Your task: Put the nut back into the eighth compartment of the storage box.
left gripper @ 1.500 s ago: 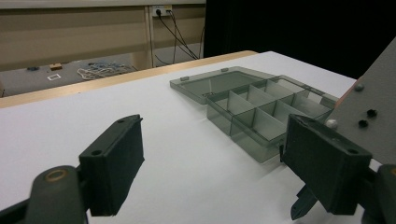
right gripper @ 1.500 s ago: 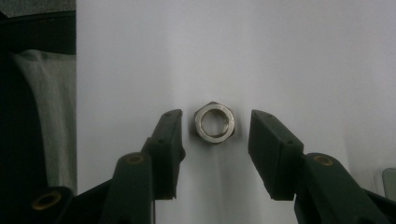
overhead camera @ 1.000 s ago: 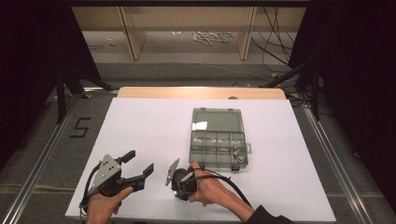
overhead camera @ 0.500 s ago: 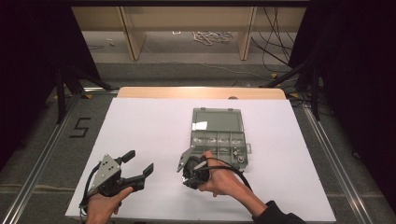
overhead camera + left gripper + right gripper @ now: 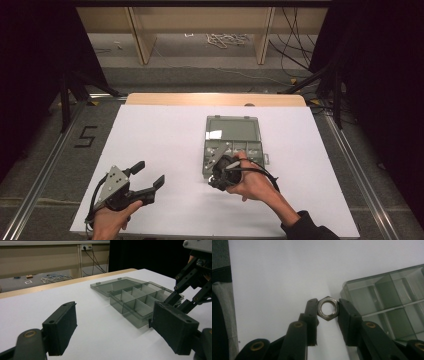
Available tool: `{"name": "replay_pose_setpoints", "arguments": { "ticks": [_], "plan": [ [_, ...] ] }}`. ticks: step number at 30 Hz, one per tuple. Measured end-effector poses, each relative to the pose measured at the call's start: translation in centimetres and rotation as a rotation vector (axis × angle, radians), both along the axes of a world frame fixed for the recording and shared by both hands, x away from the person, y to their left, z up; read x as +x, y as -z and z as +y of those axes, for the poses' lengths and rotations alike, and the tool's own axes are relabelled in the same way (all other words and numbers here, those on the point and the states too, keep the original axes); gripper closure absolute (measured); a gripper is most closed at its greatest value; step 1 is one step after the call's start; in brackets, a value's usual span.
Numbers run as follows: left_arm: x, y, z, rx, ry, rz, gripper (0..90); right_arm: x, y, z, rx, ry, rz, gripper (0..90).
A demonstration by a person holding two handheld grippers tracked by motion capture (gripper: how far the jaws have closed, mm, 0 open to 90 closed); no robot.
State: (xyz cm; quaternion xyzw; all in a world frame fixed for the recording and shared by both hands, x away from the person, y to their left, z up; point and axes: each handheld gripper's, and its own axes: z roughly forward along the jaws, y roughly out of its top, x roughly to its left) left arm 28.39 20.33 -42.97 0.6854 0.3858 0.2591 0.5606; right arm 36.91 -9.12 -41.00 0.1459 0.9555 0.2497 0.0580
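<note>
A steel hex nut (image 5: 326, 308) is pinched between the two black jaws of my right gripper (image 5: 326, 308), held above the white table. That right gripper (image 5: 222, 167) hangs over the near left corner of the clear compartment box (image 5: 234, 146), whose lid lies open flat behind it. The box's corner compartments (image 5: 387, 300) sit just to the right of the nut. My left gripper (image 5: 149, 174) rests low at the table's front left, its jaws wide apart and empty. From the left gripper (image 5: 112, 325) the compartment box (image 5: 135, 298) lies ahead, with the right gripper's linkage (image 5: 192, 287) above its right end.
The white table top (image 5: 160, 135) has a wooden strip at its far edge. Metal rails run along both sides of the table. Beyond it are wooden shelf legs and loose cables on the floor. A "5" is marked on the floor at the left.
My right gripper has risen and moved right and away with the nut, from the bare table in front of the box to over the box's near left corner. The left gripper stayed put.
</note>
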Motion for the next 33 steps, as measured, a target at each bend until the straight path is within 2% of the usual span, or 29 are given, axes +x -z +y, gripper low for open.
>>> {"name": "replay_pose_setpoints", "arguments": {
  "ticks": [4, 12, 21, 29, 33],
  "plan": [
    [0.0, 0.0, 0.0, -0.003, -0.004, 0.001, 19.5, 0.4, -0.6, -0.9, 0.012, 0.017, -0.008, 70.2],
    [0.0, 0.0, -0.1, 0.001, 0.000, -0.003, 19.5, 1.5, -1.5, -3.6, 0.043, 0.096, -0.027, 70.2],
    [0.0, 0.0, -0.1, 0.002, 0.000, -0.002, 19.5, 2.9, -1.9, -6.6, 0.064, 0.180, -0.014, 70.2],
    [0.0, 0.0, -0.1, -0.001, 0.000, 0.000, 19.5, 3.9, -2.0, -8.7, 0.054, 0.244, -0.025, 70.2],
    [0.0, 0.0, -0.1, -0.008, 0.006, -0.010, 19.5, 4.4, -1.6, -9.5, 0.028, 0.267, -0.017, 70.2]
  ]
}}
